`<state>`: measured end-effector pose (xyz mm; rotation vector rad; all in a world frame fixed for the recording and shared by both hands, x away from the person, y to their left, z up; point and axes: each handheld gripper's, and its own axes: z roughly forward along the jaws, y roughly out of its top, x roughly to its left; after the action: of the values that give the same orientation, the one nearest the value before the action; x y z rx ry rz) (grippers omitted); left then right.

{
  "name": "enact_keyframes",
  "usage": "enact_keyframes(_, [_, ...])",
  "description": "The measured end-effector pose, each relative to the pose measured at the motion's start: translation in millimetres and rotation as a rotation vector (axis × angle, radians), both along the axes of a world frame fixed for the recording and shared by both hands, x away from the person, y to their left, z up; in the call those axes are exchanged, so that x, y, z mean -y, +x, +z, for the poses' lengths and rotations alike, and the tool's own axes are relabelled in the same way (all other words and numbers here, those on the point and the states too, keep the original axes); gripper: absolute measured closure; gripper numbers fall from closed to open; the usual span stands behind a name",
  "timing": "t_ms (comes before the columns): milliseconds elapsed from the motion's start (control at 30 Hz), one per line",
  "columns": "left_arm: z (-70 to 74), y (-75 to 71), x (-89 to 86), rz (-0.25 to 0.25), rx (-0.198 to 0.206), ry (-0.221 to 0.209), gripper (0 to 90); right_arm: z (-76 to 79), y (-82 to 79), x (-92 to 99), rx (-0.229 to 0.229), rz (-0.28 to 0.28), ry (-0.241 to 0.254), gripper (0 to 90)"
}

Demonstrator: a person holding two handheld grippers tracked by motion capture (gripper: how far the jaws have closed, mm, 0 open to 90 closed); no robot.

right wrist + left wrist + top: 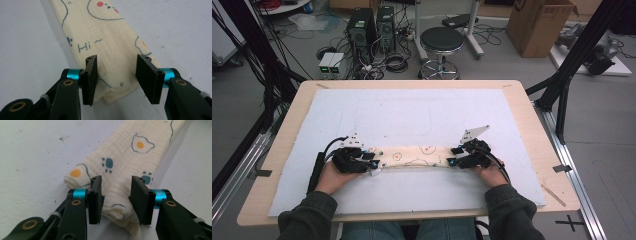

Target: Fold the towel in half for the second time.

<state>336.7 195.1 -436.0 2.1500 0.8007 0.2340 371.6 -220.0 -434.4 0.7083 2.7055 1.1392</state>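
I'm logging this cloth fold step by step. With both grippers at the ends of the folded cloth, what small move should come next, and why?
Probably draw both grippers back off the ends. The folded cloth lies flat in a long strip on the white mat, and the jaws of the left gripper and the right gripper stand apart with gaps beside the fabric, so neither seems to grip it.

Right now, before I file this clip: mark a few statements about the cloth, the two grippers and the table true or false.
1. The cloth lies folded into a long strip. True.
2. The left gripper clamps a cup. False: its jaws stand apart around the cloth's end.
3. The right gripper has open jaws. True.
4. The cloth is plain red. False: cream, with printed drawings.
5. The cloth hangs off the table. False: it lies flat on the white mat.
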Motion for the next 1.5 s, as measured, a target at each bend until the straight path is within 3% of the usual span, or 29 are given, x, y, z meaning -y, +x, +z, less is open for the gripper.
enact_keyframes(233, [1.5,-1.9,2.4,-0.007,0.006,0.008,55.9,-3.7,-3.3,3.1,0.022,-0.005,0.024,51.4])
enact_keyframes(300, [5.3,-4.8,2.4,0.012,0.032,0.01,53.2,-3.1,-3.5,2.8,0.009,-0.008,0.029,49.3])
enact_keyframes(333, [8.1,-5.8,0.6,0.022,0.046,-0.009,52.5,-2.6,-3.0,2.9,0.003,-0.004,0.035,47.3])
enact_keyframes(467, [16.7,-6.3,-8.4,0.066,0.077,-0.074,50.5,3.9,-3.0,11.8,-0.016,-0.028,0.116,44.5])
enact_keyframes(600, [17.2,-3.3,-12.2,0.11,0.074,-0.091,47.8,12.8,-0.6,19.8,-0.02,-0.061,0.18,42.7])
enact_keyframes(733, [15.8,-0.8,-12.5,0.16,0.081,-0.077,45.9,15.6,3.8,19.2,-0.006,-0.098,0.174,43.2])
enact_keyframes(800, [14.6,1.9,-13.3,0.183,0.081,-0.097,45.9,15.6,7.4,17.4,-0.008,-0.12,0.146,43.8])
enact_keyframes(1000, [10.0,18.5,-16.5,0.238,0.023,-0.146,47.5,21.5,20.4,12.5,-0.037,-0.155,0.14,45.5])
enact_keyframes(1233, [0.6,28.4,-16.3,0.26,-0.024,-0.12,48.7,6.6,37.7,9.9,-0.141,-0.176,0.118,47.7])
enact_keyframes(1333, [-3.0,30.6,-16.6,0.261,-0.051,-0.121,50.5,1.5,41.2,9.3,-0.172,-0.169,0.115,50.8])
enact_keyframes(1500, [-6.1,31.1,-14.1,0.212,-0.072,-0.095,60.0,-3.7,43.2,7.4,-0.209,-0.156,0.106,59.3])
